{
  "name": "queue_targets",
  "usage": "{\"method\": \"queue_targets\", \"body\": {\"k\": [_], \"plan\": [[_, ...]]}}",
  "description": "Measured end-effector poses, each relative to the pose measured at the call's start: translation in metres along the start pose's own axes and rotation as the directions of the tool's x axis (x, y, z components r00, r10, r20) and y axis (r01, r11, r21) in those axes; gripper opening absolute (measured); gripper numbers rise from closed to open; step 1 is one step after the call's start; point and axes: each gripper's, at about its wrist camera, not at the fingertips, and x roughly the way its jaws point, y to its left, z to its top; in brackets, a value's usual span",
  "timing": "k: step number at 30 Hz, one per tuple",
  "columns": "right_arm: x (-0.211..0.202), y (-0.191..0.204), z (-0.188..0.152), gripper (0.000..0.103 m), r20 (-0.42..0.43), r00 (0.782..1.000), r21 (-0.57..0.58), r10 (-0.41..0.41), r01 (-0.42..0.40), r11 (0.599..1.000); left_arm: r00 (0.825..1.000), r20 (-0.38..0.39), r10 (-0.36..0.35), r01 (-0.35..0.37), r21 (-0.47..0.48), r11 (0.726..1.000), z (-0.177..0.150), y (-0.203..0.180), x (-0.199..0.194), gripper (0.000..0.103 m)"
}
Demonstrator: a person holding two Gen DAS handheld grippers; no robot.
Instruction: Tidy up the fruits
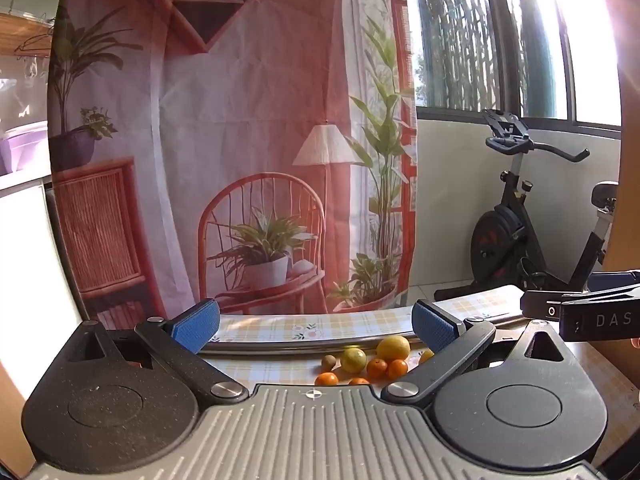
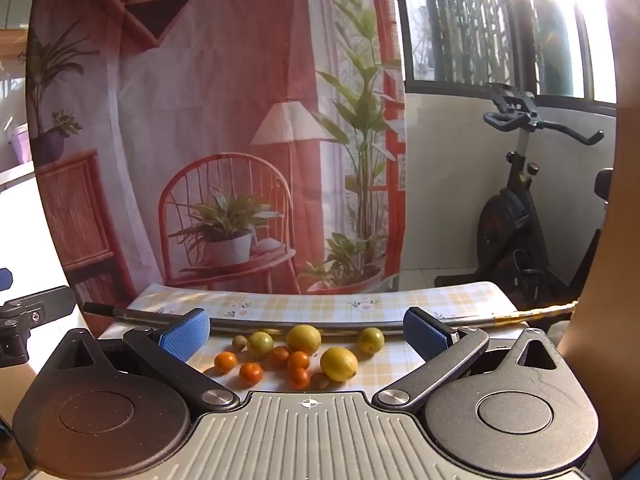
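A loose cluster of fruit lies on a checked tablecloth (image 2: 312,304). It holds yellow lemons (image 2: 338,363), several small oranges (image 2: 251,372), a yellow-green citrus (image 2: 260,343) and a small brown fruit (image 2: 239,343). My right gripper (image 2: 306,332) stands open above and just short of the cluster, nothing between its blue pads (image 2: 184,336). The left wrist view shows the same fruit, a lemon (image 1: 393,348) and oranges (image 1: 377,368), low between the fingers of my left gripper (image 1: 316,326), which is open and empty. Part of the cluster is hidden behind the left gripper's body.
A long metal rod (image 2: 280,325) lies across the table just behind the fruit. A printed backdrop curtain (image 1: 240,140) hangs past the table's far edge. An exercise bike (image 1: 520,220) stands at the right by the window. The other gripper's body (image 1: 592,316) shows at right.
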Motion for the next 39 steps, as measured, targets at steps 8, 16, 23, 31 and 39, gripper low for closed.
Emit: {"method": "queue_targets", "body": {"k": [8, 16, 23, 31, 39], "plan": [[-0.007, -0.003, 0.002, 0.103, 0.011, 1.000, -0.007, 0.004, -0.004, 1.000, 1.000, -0.001, -0.009, 0.009, 0.012, 1.000, 0.001, 0.003, 0.002, 0.103], [-0.007, 0.000, 0.002, 0.103, 0.013, 1.000, -0.006, -0.004, 0.004, 1.000, 1.000, 0.001, 0.002, -0.002, 0.007, 1.000, 0.002, 0.002, -0.001, 0.103], [-0.008, 0.000, 0.006, 0.103, 0.016, 1.000, -0.002, -0.004, 0.004, 1.000, 1.000, 0.006, 0.013, -0.013, 0.010, 1.000, 0.001, -0.002, -0.002, 0.103], [-0.010, -0.002, 0.004, 0.103, 0.030, 1.000, -0.003, -0.003, 0.003, 1.000, 1.000, 0.012, 0.014, -0.014, 0.006, 1.000, 0.000, -0.001, -0.004, 0.103], [-0.013, 0.000, 0.006, 0.103, 0.038, 0.999, -0.008, 0.000, 0.000, 1.000, 1.000, 0.018, 0.002, -0.002, 0.000, 1.000, 0.000, -0.001, -0.005, 0.103]]}}
